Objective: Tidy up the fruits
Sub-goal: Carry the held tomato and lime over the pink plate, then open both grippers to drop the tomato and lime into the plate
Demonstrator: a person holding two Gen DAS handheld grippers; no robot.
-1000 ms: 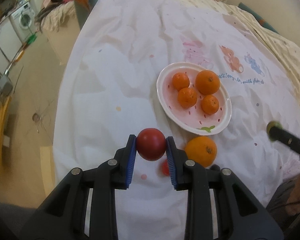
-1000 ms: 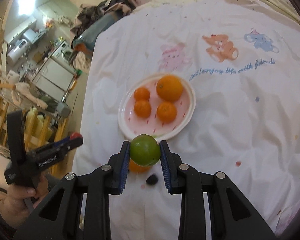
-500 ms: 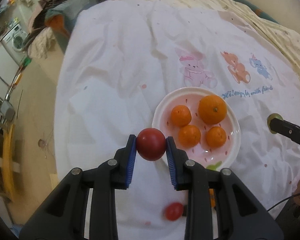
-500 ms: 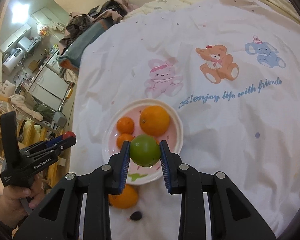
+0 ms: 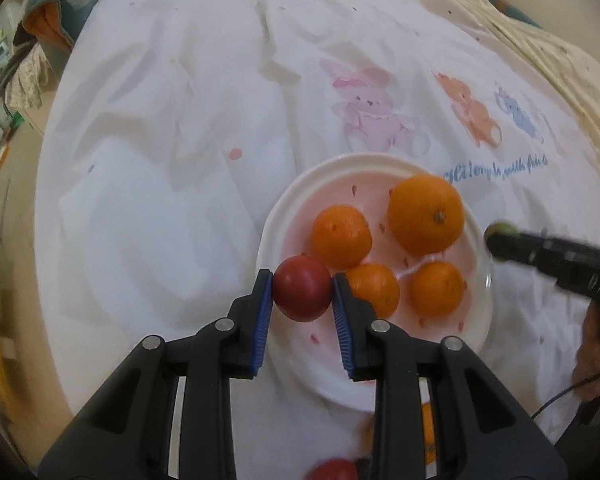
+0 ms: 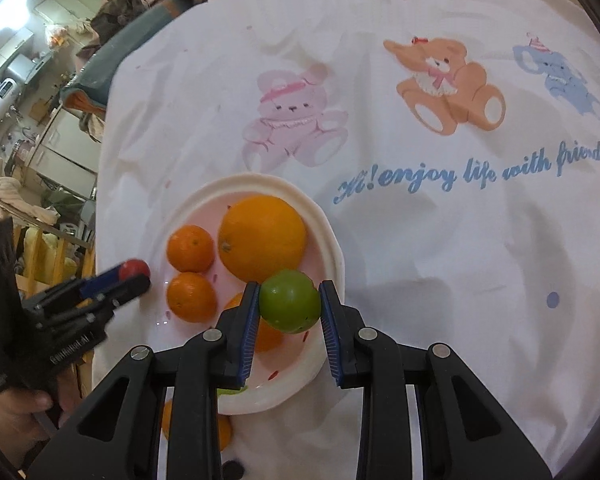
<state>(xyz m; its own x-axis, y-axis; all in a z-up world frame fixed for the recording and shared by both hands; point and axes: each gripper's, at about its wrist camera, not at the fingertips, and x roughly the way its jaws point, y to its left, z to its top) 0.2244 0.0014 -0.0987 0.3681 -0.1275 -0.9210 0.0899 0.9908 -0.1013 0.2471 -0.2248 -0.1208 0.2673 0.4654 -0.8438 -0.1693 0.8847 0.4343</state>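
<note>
Left gripper (image 5: 303,290) pinching a red fruit (image 5: 302,288); right gripper (image 6: 288,306) pinching a green fruit (image 6: 290,301).
Four oranges are seen on the plate (image 5: 379,164) at centre; both held fruits remain unplaced.

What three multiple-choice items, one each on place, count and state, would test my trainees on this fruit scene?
1. Where is the left tool's red fruit?
A. over the plate's left rim
B. on the bear print
C. on the floor

2. How many orange fruits lie on the plate?
A. two
B. four
C. six

3. What does the right tool hold?
A. nothing
B. an orange
C. a green fruit

Key: 1 A, the fruit overlaps the rim; 2 B, four show in the left view; 3 C, both pads press it.
</note>
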